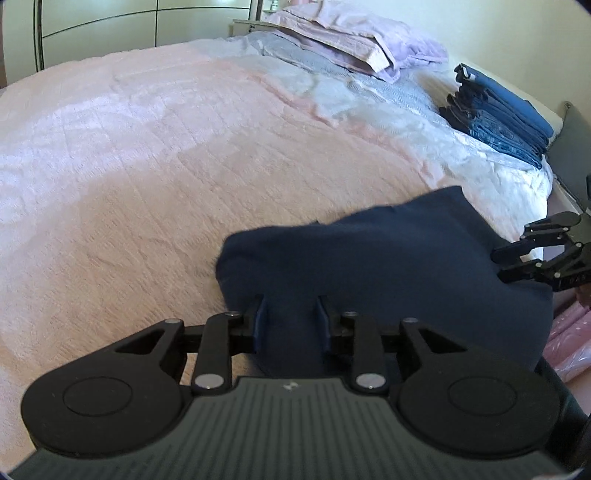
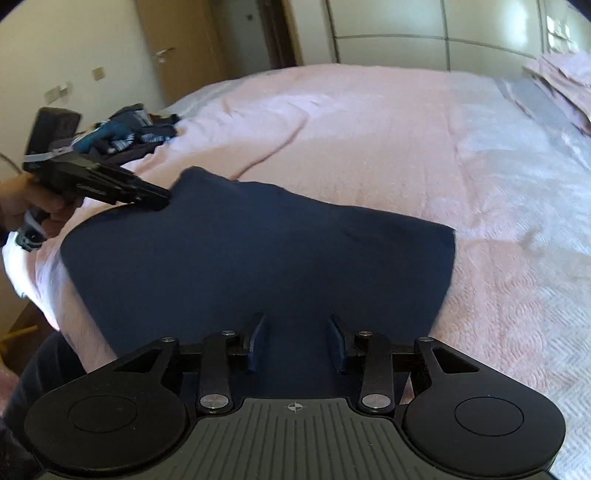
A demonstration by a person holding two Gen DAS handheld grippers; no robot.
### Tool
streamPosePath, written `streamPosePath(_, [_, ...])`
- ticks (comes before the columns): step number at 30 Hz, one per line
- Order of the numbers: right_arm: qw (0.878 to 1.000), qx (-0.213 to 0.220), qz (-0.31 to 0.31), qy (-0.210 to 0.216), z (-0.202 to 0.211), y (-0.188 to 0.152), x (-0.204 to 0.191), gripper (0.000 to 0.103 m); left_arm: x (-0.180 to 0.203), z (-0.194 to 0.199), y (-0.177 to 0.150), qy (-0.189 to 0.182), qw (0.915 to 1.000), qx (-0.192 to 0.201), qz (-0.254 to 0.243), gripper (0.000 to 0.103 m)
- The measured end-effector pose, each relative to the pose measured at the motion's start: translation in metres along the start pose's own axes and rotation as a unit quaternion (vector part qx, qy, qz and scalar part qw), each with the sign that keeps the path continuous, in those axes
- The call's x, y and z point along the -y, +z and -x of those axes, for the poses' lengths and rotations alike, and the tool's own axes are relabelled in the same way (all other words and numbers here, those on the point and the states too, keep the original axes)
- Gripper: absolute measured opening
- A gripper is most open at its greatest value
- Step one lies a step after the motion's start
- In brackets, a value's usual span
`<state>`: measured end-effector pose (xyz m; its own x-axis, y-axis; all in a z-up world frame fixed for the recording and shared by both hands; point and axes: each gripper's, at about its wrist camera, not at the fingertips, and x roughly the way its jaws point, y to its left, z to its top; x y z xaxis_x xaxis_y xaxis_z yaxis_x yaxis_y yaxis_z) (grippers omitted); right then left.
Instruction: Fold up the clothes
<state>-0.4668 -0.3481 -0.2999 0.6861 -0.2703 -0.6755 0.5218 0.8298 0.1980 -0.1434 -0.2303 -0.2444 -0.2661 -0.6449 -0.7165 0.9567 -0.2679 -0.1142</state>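
A dark navy garment [image 1: 388, 266] lies on the pink bedspread [image 1: 155, 177], near the bed's edge; it also shows in the right wrist view [image 2: 258, 258]. My left gripper [image 1: 291, 317] is open, its blue pads apart over the garment's near edge. My right gripper [image 2: 297, 332] is open too, with the fabric between and below its pads. In the left wrist view the right gripper [image 1: 517, 258] shows at the garment's right side. In the right wrist view the left gripper [image 2: 155, 197] touches the garment's far left corner.
A stack of folded blue jeans and clothes [image 1: 495, 118] sits at the far right of the bed. Lilac pillows [image 1: 354, 40] lie at the head. A heap of unfolded clothes [image 2: 125, 133] lies at the bed's far left. Wardrobe doors [image 2: 424, 33] stand beyond.
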Motion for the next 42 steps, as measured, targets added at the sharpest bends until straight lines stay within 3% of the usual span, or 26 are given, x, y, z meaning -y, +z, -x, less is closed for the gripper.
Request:
streamPosePath(5, [0.999, 0.018, 0.037, 0.006, 0.010, 0.022, -0.021, 0.038, -0.004, 0.008, 0.018, -0.016, 0.9997, 0.016, -0.001, 0.020])
streamPosePath(9, [0.998, 0.012, 0.052, 0.036, -0.027, 0.050, -0.038, 0.038, -0.012, -0.032, 0.020, -0.008, 0.9994, -0.032, -0.010, 0.013])
streamPosePath(12, [0.995, -0.009, 0.082, 0.060, -0.075, 0.070, -0.054, 0.038, -0.023, -0.049, 0.014, -0.016, 0.9993, -0.034, 0.002, 0.014])
streamPosePath(15, [0.991, -0.044, 0.117, 0.046, -0.124, 0.087, -0.058, 0.038, -0.035, -0.055, 0.010, -0.030, 0.9989, -0.028, 0.021, 0.015])
streamPosePath(19, [0.987, -0.055, 0.152, 0.003, -0.155, 0.103, -0.041, 0.038, -0.045, -0.064, 0.011, -0.038, 0.9985, -0.022, 0.033, 0.013])
streamPosePath(23, [0.987, -0.054, 0.153, -0.016, -0.144, 0.103, -0.030, 0.038, -0.042, -0.064, 0.015, -0.030, 0.9989, -0.023, 0.029, 0.012])
streamPosePath(27, [0.987, -0.039, 0.144, -0.054, -0.103, 0.098, -0.034, 0.038, -0.033, -0.046, 0.020, -0.014, 0.9995, -0.023, 0.019, 0.012])
streamPosePath(34, [0.997, 0.012, 0.080, 0.012, -0.025, 0.054, -0.060, 0.038, 0.005, 0.027, 0.006, -0.026, 0.9995, -0.006, -0.015, 0.013])
streamPosePath(38, [0.999, -0.019, 0.039, 0.008, -0.030, 0.016, -0.050, 0.038, 0.029, 0.027, -0.024, -0.020, 0.9988, -0.027, -0.036, 0.015])
streamPosePath(42, [1.000, -0.004, 0.030, -0.001, -0.016, 0.011, -0.051, 0.039, 0.033, 0.028, -0.030, -0.005, 0.9990, -0.024, -0.036, 0.016])
